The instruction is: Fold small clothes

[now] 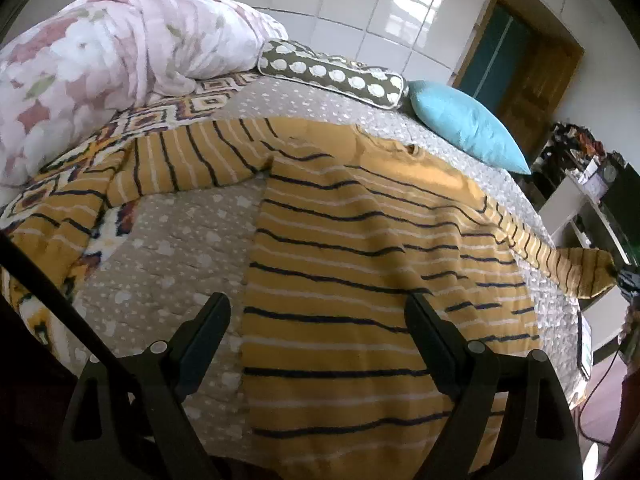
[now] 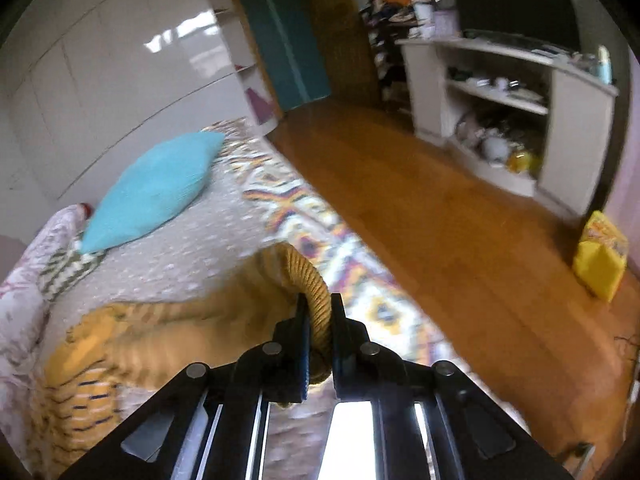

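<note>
A mustard-yellow sweater (image 1: 360, 248) with dark and white stripes lies spread on the bed. One sleeve (image 1: 180, 160) is folded across toward the left. The other sleeve (image 1: 560, 264) is stretched out to the right, off the bed's edge. My left gripper (image 1: 318, 312) hovers open over the sweater's lower hem, nothing between its fingers. My right gripper (image 2: 320, 312) is shut on the ribbed cuff (image 2: 316, 300) of the sleeve, lifted above the bed; the sleeve trails back to the sweater body (image 2: 80, 380). In the left wrist view the right gripper (image 1: 624, 278) shows at the far right edge.
A turquoise pillow (image 1: 468, 128), a dotted brown cushion (image 1: 332, 72) and a floral quilt (image 1: 100, 60) lie at the head of the bed. Beyond the bed's edge are a wooden floor (image 2: 440, 220), a white shelf unit (image 2: 500, 112) and a yellow bag (image 2: 600, 256).
</note>
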Action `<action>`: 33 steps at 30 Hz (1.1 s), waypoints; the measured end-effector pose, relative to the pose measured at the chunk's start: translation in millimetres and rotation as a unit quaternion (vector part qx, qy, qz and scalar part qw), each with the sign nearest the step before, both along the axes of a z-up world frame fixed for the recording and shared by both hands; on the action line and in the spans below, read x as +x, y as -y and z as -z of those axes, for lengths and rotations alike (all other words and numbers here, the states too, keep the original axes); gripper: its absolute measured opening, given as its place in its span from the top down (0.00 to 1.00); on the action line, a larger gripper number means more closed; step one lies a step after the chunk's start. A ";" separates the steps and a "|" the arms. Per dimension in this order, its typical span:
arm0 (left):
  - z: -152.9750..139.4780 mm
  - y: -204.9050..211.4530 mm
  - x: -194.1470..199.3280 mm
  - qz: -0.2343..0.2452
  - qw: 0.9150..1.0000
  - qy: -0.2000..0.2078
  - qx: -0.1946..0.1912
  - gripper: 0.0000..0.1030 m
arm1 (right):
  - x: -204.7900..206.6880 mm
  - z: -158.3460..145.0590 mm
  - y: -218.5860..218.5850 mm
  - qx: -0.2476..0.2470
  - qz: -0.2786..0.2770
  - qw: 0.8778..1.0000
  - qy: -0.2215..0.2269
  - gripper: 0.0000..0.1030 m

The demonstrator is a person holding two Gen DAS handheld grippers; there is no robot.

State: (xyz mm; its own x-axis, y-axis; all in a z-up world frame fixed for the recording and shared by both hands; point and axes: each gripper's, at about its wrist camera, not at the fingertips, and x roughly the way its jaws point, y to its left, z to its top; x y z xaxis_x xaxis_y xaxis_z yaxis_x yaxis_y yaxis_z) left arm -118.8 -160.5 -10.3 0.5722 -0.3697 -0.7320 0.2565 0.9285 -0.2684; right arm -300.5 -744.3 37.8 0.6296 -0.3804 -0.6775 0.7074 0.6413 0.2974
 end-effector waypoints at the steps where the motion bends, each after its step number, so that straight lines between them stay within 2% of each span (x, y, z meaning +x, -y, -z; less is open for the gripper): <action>1: -0.3 -2.6 -0.4 -0.002 1.000 0.002 -0.001 0.15 | 14.4 -4.5 -14.0 0.007 -0.024 1.000 0.006 0.91; 5: -4.5 -16.3 -3.8 -0.011 1.000 0.009 -0.008 0.15 | 81.8 -19.4 -77.5 0.034 -0.121 0.992 0.028 0.91; 8: -8.1 -30.2 -6.3 -0.020 1.000 0.022 -0.005 0.15 | 145.7 -23.6 -136.2 0.060 -0.198 0.978 0.042 0.91; 10: -9.4 -41.9 -7.0 -0.031 0.999 0.032 -0.002 0.15 | 188.8 -21.3 -183.1 0.084 -0.249 0.964 0.050 0.91; 12: -9.9 -56.6 -7.1 -0.043 0.998 0.041 -0.001 0.15 | 234.3 -13.1 -230.1 0.103 -0.295 0.949 0.050 0.91; 15: -9.1 -78.0 -4.9 -0.058 0.997 0.048 -0.005 0.15 | 289.1 5.7 -284.8 0.123 -0.339 0.932 0.035 0.91; 20: -3.5 -107.5 -3.5 -0.080 0.995 0.060 -0.001 0.15 | 370.9 49.8 -359.6 0.137 -0.375 0.917 -0.011 0.91; 25: 8.7 -131.6 -0.7 -0.105 0.993 0.056 0.003 0.15 | 415.7 91.3 -400.1 0.146 -0.392 0.907 -0.053 0.90; 27: 12.9 -139.1 2.4 -0.116 0.992 0.051 0.000 0.15 | 428.3 98.3 -416.7 0.151 -0.405 0.899 -0.064 0.86; 28: 14.7 -142.3 3.7 -0.121 0.991 0.049 -0.002 0.15 | 433.0 101.1 -425.3 0.158 -0.416 0.893 -0.067 0.79; 30: 17.0 -146.6 5.1 -0.129 0.991 0.044 -0.004 0.15 | 439.3 99.7 -441.6 0.177 -0.447 0.875 -0.062 0.65; 32: 17.8 -150.7 5.4 -0.134 0.990 0.042 -0.007 0.15 | 434.3 86.5 -455.0 0.168 -0.471 0.865 -0.044 0.65; 33: 18.1 -153.7 5.8 -0.138 0.990 0.041 -0.009 0.15 | 428.0 75.5 -460.4 0.150 -0.482 0.863 -0.034 0.60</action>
State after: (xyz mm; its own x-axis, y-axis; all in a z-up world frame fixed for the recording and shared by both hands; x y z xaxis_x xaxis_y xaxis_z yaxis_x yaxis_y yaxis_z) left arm -113.0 -6.8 -28.4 0.7108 -0.2032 -0.6733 0.0152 0.9616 -0.2742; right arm 127.5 -284.0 -37.7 0.5110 0.4961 -0.7020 -0.0884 0.8426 0.5312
